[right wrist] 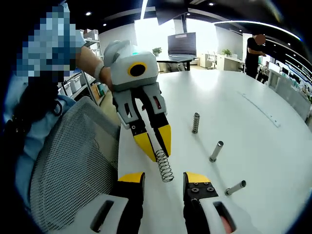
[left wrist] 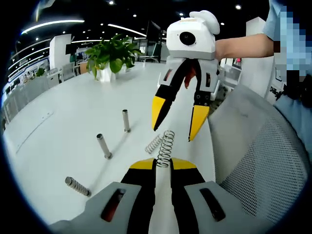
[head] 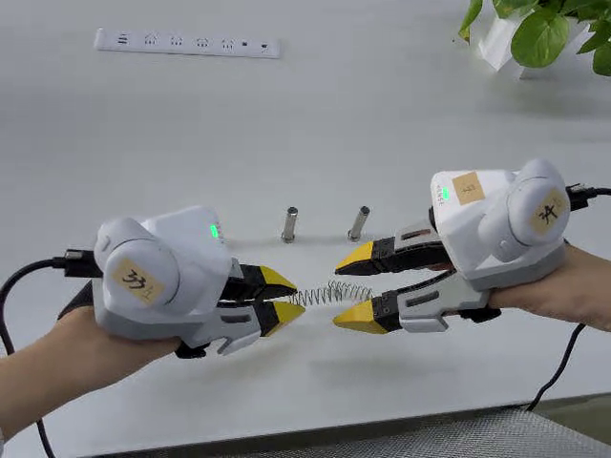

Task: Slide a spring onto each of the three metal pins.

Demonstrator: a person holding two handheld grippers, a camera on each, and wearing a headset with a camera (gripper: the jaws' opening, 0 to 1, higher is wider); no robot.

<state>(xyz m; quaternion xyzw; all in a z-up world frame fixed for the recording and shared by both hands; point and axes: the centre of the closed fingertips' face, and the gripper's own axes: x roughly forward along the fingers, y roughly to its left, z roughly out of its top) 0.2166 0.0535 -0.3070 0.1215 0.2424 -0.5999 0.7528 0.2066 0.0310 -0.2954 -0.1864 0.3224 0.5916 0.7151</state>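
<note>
Above the table [head: 430,114], left gripper [head: 289,298] is clamped on one end of a spring [head: 329,292], held in the air. Right gripper [head: 351,288] has jaws apart, the spring's free end between them. Behind stand one bare pin [head: 289,224] and another bare pin [head: 358,222]. The third pin [right wrist: 195,122] wears a spring.

Head cam looks fwd and down from above/behind the grippers onto the white table [head: 382,114], close in, w/ left gripper [head: 291,296] and right gripper [head: 344,291] tip to tip. Left gripper view sits low along its own jaws, facing the right gripper head-on at close range; right gripper view mirrors it, facing the left gripper. All 3 share the spring [head: 329,293] betw. the tips and two bare pins [head: 289,224] [head: 358,222].
</note>
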